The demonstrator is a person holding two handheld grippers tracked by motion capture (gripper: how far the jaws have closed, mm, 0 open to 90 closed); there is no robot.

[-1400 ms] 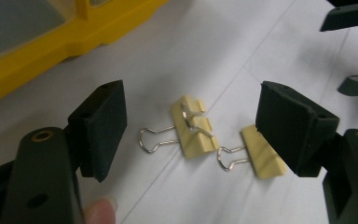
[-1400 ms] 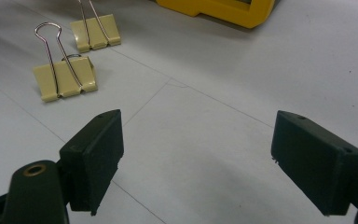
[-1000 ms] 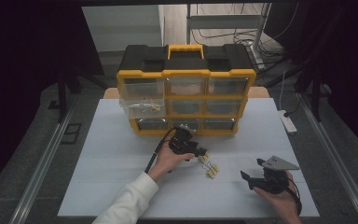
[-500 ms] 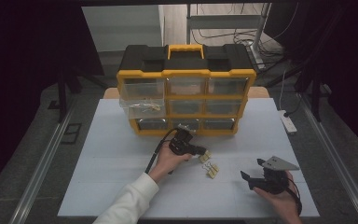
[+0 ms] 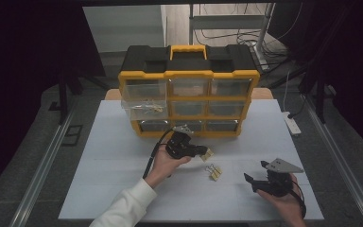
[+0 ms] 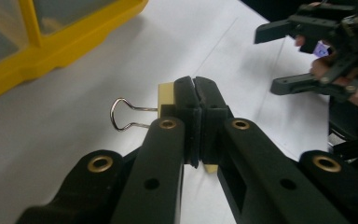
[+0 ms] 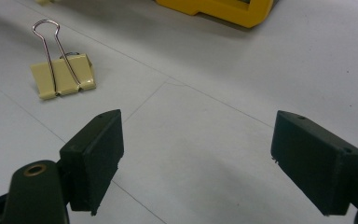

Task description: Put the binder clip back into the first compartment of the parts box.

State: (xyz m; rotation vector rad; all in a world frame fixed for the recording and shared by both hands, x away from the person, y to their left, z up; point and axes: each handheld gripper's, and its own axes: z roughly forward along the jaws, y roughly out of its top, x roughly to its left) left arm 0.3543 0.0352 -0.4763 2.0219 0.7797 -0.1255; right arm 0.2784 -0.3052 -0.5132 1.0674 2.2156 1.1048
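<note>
You're working in front of the organizer, with its upper-left drawer pulled out and a few clips already lying in it. That drawer is probably where this one's going, so aim over its open front rather than the closed ones beside it.

Your left gripper is pinching a cream binder clip, jaws shut tight on its body, wire loops poking out to the side, and it's hanging just off the table in front of the bottom row. Grip looks a bit off-centre, so I'd be carrying it slow and level so it isn't twisting out.

A second clip is lying on the table between your hands, near the right gripper. That one's sitting wide open, holding nothing, jaws pointing toward it.
</note>
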